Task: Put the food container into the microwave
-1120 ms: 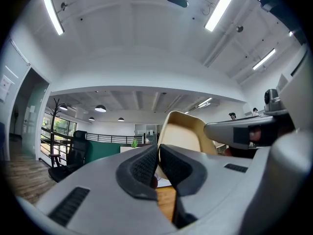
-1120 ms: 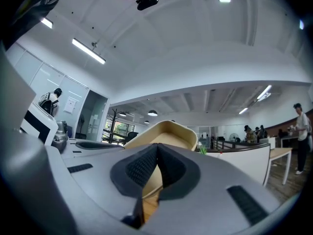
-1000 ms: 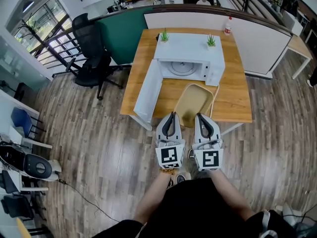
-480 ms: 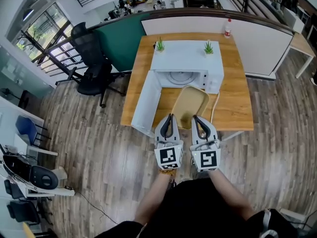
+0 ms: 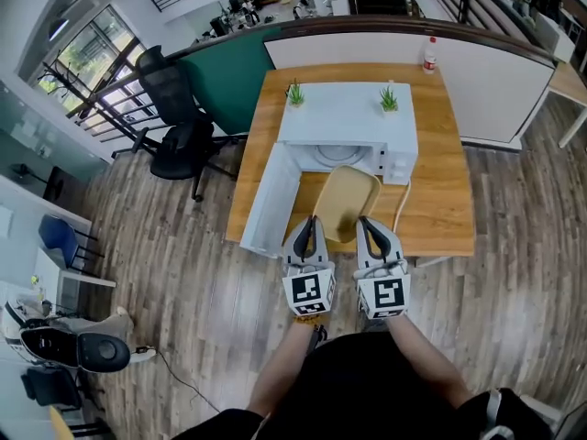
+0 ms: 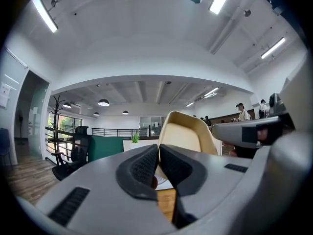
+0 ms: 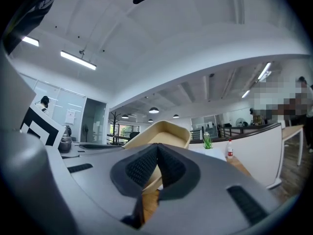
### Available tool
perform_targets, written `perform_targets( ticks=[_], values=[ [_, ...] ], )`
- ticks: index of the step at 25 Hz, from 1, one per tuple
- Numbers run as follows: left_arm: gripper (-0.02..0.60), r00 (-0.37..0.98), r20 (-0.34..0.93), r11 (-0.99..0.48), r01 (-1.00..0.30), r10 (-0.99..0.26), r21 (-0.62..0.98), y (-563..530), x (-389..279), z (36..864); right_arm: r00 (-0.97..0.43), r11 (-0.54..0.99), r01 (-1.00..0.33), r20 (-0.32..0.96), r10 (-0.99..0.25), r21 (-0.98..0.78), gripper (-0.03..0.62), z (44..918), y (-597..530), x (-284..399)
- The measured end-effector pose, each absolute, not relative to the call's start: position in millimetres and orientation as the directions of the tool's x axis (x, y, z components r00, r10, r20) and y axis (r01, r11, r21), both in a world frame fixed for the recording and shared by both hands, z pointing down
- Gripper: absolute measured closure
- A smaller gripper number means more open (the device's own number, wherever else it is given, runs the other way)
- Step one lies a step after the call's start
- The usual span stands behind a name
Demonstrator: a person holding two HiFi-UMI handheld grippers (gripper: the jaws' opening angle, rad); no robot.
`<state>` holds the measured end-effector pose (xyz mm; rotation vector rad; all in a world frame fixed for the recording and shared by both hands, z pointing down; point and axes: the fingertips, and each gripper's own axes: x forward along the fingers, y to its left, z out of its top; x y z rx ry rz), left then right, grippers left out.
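Both grippers are clamped on the food container (image 5: 347, 200), one at each near corner. In the left gripper view the left gripper (image 6: 158, 148) has its ribbed dark pads pinched almost together on the thin rim, and the right gripper view shows the right gripper (image 7: 157, 148) nipping the rim the same way.

The container is a shallow beige tray, a rounded rectangle with a raised lip and a smooth matte surface. It is held above the wooden table (image 5: 440, 191), with its far end just at the open mouth of the microwave (image 5: 348, 117).

The only print I can make out is the black-and-white square marker on each gripper's cube, left (image 5: 310, 291) and right (image 5: 382, 294).

The microwave is a plain white box. Its door (image 5: 271, 200) is swung wide to the left, and a round glass turntable (image 5: 337, 154) shows inside. Two small spiky green plants (image 5: 294, 92) (image 5: 389, 98) sit on its top. A pale bottle with a red cap (image 5: 429, 55) stands at the table's far edge, and a black mesh office chair (image 5: 179, 126) stands off to the left on the wood-plank floor (image 5: 183, 273)
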<state>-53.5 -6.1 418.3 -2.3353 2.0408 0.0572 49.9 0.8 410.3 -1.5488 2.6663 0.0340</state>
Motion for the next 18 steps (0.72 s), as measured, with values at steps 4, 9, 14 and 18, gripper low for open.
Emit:
perform_targets(
  ticks=[4,9,14,18],
  values=[
    [0.546,0.130,-0.040,-0.130,-0.991,-0.991,-0.008,-20,-50,423,-0.504,0.505,-0.863,-0.048,-0.862,-0.015,0.589,416,-11,55],
    [0.546,0.121,-0.021,-0.122,-0.992,-0.992,0.021,-31,-40,426,-0.500,0.499,-0.865,-0.002,-0.866,-0.050,0.589,432,-29,74],
    [0.546,0.104,-0.011,-0.104,-0.994,-0.995,0.019,-35,-44,428,-0.504,0.502,-0.860,0.003,-0.864,-0.090,0.589,444,-37,79],
    [0.546,0.088,-0.019,-0.089,-0.995,-0.996,0.036,-37,-49,424,-0.511,0.507,-0.856,0.019,-0.859,-0.106,0.589,452,-39,81]
  ],
)
